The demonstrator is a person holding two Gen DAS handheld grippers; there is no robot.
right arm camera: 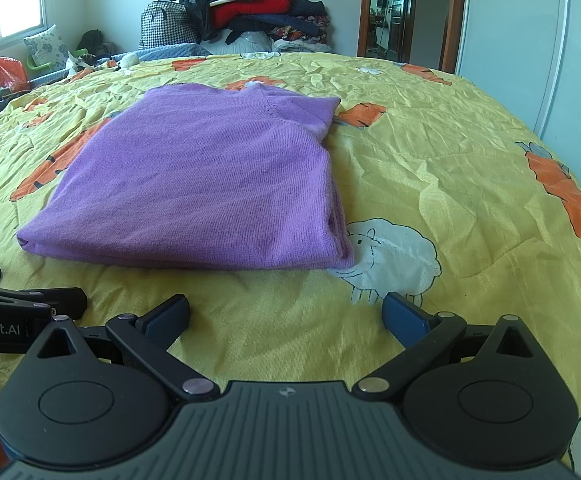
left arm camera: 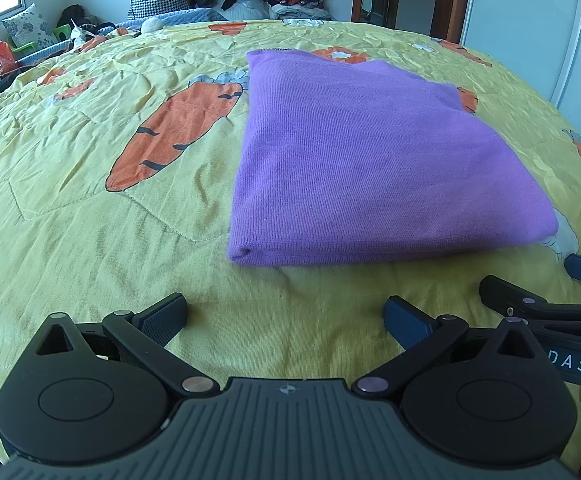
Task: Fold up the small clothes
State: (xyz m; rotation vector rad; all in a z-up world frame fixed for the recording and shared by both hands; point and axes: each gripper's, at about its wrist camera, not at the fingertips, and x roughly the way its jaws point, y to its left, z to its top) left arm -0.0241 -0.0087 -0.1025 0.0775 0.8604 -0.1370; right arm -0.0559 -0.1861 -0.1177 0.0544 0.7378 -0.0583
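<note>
A purple knit garment (left arm camera: pixel 370 152) lies folded into a flat rectangle on the yellow carrot-print bedspread (left arm camera: pixel 90 208). In the right wrist view the same garment (right arm camera: pixel 202 184) sits left of centre, its folded edge facing me. My left gripper (left arm camera: pixel 286 316) is open just short of the garment's near edge, with nothing between its fingers. My right gripper (right arm camera: pixel 286 316) is open too, empty, a little in front of the garment's near right corner. Each gripper shows at the edge of the other's view: the right one (left arm camera: pixel 546 304), the left one (right arm camera: pixel 22 300).
A heap of clothes and a checked bag (right arm camera: pixel 246 12) stands at the far end of the bed. A window, a cushion and an orange bag (right arm camera: pixel 4 72) are far left. An open doorway (right arm camera: pixel 402 12) and white wardrobe doors (right arm camera: pixel 530 40) are at the right.
</note>
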